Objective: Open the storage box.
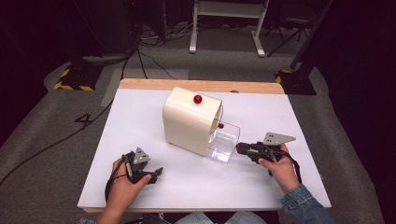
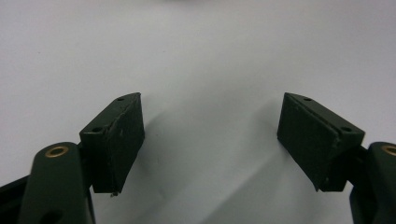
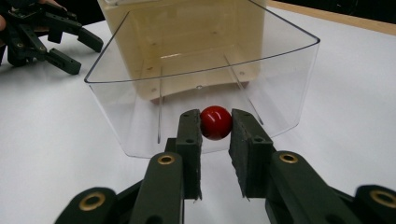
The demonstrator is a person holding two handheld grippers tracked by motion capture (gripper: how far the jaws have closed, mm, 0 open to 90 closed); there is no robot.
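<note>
1. High view: your right claw (image 1: 239, 148) sits at the near right edge of the clear tray (image 1: 227, 140), which sticks out from the foot of the cream box (image 1: 189, 120) on the white table (image 1: 140, 116). A red ball (image 1: 198, 99) rests on top of the box, and a second red spot (image 1: 220, 125) shows at the box's open side above the tray; whether that is another ball you cannot tell from here. Your left claw (image 1: 158, 172) lies low on the table, well apart from the box and tray, pointing right.

2. Left gripper view: your left claw (image 2: 210, 135) is spread wide with nothing between the jaws, just bare table (image 2: 210, 56) under it. It looks idle for now.

3. Right gripper view: your right claw (image 3: 215, 135) is pinching a red ball (image 3: 215, 122) at the tips of its jaws, each pad pressed on one side of it. The ball sits just outside the tray's (image 3: 289, 84) clear front wall, near its bottom edge, with the cream box (image 3: 187, 42) behind. Your left claw (image 3: 70, 51) shows farther off at the upper left, open.

4. Judged from this, the grasp is made, so the pick-up is done. What is left is likely to lift the ball away and carry it wherever it goes, perhaps up to the top of the box. The hold is at the very tips, so it could slip if you swing fast.
</note>
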